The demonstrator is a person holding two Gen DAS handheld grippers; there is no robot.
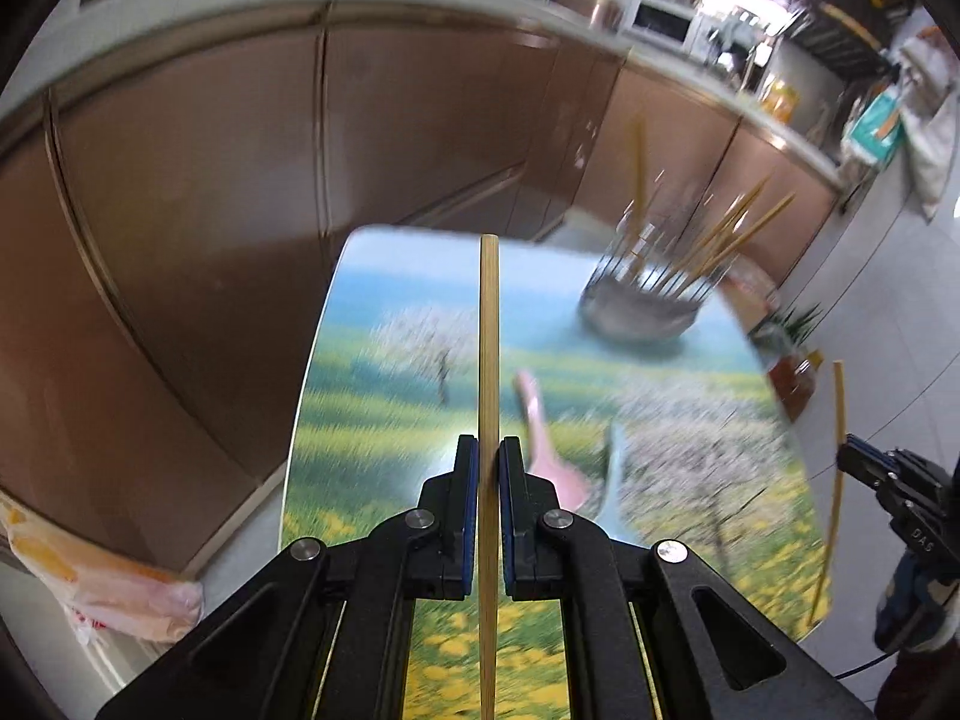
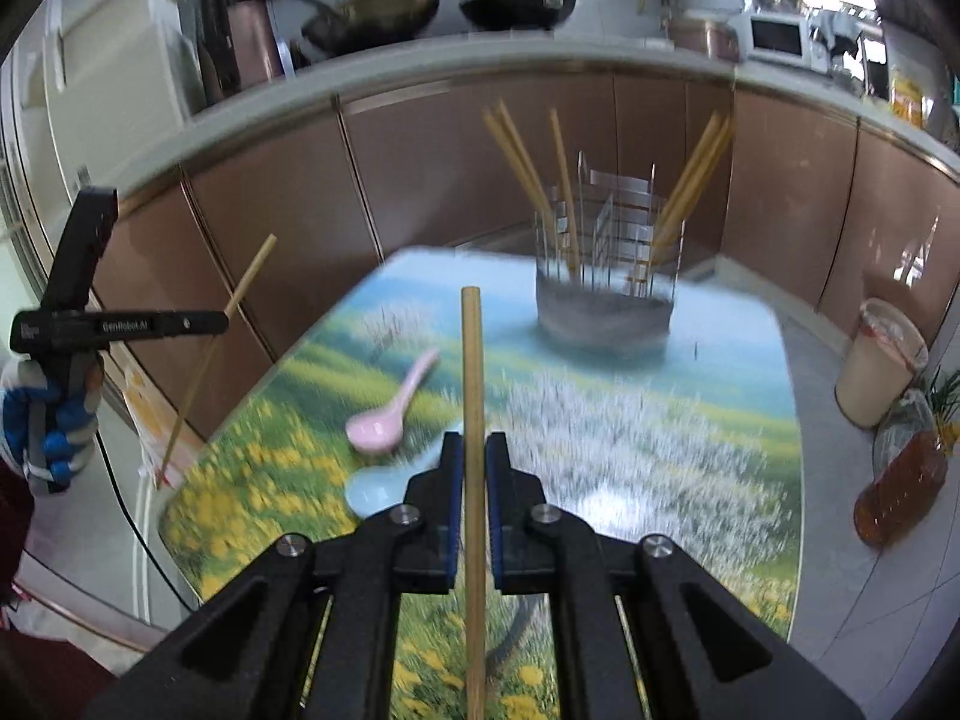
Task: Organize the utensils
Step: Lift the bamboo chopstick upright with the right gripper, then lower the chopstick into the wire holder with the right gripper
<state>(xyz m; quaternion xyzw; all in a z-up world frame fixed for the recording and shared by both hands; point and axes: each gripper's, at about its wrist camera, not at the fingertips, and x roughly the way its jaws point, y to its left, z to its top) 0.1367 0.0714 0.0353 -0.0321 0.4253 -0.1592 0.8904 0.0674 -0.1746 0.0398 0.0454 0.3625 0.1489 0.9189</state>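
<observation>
- Between the blue pads of the left gripper (image 1: 489, 456), a bamboo chopstick (image 1: 489, 360) was clamped, its long axis running straight along the fingers and its blunt tip pointing away toward the far edge of the table (image 1: 336, 324).
- The right gripper (image 2: 474, 450) was likewise clenched on a second chopstick (image 2: 473, 372), held lengthwise between its pads with the end pointing forward toward the wire utensil holder (image 2: 606, 300).
- Both sticks were lifted clear of the tabletop, which bore a printed meadow scene.
- On the table lay a pink spoon (image 2: 390, 414), its handle angled up to the right, and just beside it a pale blue spoon (image 2: 375, 489), partly hidden by the gripper.
- The holder stood upright near the far side, with several chopsticks (image 2: 522, 162) leaning outward in it.
- Brown cabinets (image 2: 468, 168) stood behind.
</observation>
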